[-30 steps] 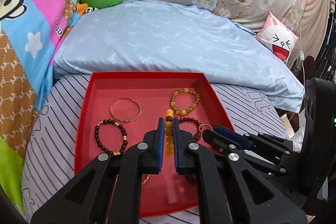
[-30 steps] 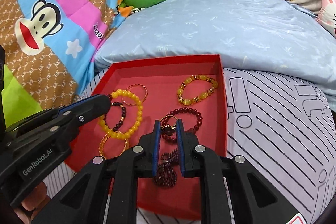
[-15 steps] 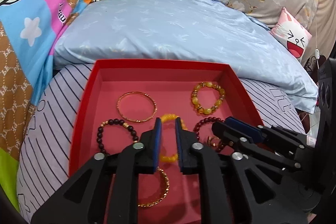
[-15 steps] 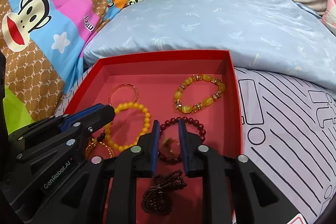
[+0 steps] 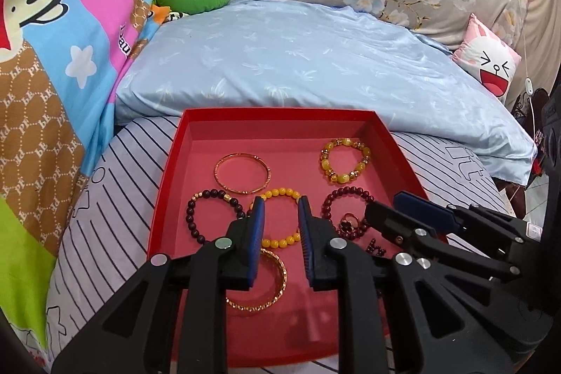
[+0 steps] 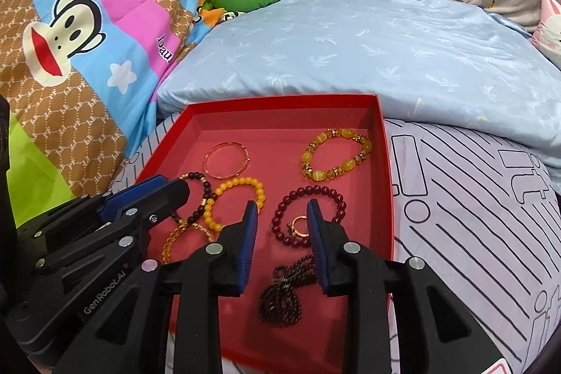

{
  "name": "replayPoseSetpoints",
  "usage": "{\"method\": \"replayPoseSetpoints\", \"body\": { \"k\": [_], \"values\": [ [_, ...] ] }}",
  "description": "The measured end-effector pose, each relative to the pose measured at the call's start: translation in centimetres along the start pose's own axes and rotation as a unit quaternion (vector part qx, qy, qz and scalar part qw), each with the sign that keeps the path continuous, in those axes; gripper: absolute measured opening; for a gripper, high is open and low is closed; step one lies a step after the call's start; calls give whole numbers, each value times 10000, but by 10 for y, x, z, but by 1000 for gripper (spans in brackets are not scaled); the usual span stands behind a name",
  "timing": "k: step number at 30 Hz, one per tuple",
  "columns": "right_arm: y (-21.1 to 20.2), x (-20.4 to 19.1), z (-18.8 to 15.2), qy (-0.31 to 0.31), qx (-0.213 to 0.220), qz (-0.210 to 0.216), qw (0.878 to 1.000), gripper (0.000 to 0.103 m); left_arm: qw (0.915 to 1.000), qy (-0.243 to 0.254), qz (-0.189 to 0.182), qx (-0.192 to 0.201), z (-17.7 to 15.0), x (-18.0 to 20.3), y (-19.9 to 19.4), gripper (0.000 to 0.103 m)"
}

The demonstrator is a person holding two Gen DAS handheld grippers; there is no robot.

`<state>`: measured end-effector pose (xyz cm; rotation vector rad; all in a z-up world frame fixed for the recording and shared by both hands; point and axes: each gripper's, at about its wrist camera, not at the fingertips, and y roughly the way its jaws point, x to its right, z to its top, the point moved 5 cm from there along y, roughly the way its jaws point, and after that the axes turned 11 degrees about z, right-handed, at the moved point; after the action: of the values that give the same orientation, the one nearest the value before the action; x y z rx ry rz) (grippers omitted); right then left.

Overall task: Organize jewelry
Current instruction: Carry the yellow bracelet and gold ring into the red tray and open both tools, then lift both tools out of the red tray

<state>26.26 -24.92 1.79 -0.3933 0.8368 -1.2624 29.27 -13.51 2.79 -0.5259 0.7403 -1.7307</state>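
While both pairs of jaws have just been opening and are seen released over the shallow red cardboard tray point(image 5: 175, 163), the next bracelet must be chosen.

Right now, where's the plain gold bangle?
The plain gold bangle lies flat in the red tray's far-left area in both wrist views, just beyond the dark bead bracelet and the yellow bead bracelet.

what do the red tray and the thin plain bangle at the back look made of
Red tray: looks like cardboard, matte; thin folded walls with crisp corners and no shine.
Thin bangle: looks like polished metal, gold or rose-gold toned; a smooth, rigid, unbeaded hoop with a bright edge. Whether solid or plated cannot be told.
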Motion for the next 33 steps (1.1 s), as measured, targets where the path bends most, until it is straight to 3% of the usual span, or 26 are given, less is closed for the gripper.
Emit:
{"method": "replayPoseSetpoints", "body": {
  "k": [9, 20, 33],
  "values": [
    [-46, -20, -26, -84, 115, 5, 9999, 29, 10000, -72, -31, 39, -17, -8, -42, 19],
    [-92, -41, -90, -98, -21, 2, 10000, 29, 9996, -149, 173, -169, -81, -31, -91, 19],
    [-112, -55, -155, 24, -279, -39, 9996, 29, 9986, -116, 261, -449, -142, -35, -125, 19]
  ]
}}
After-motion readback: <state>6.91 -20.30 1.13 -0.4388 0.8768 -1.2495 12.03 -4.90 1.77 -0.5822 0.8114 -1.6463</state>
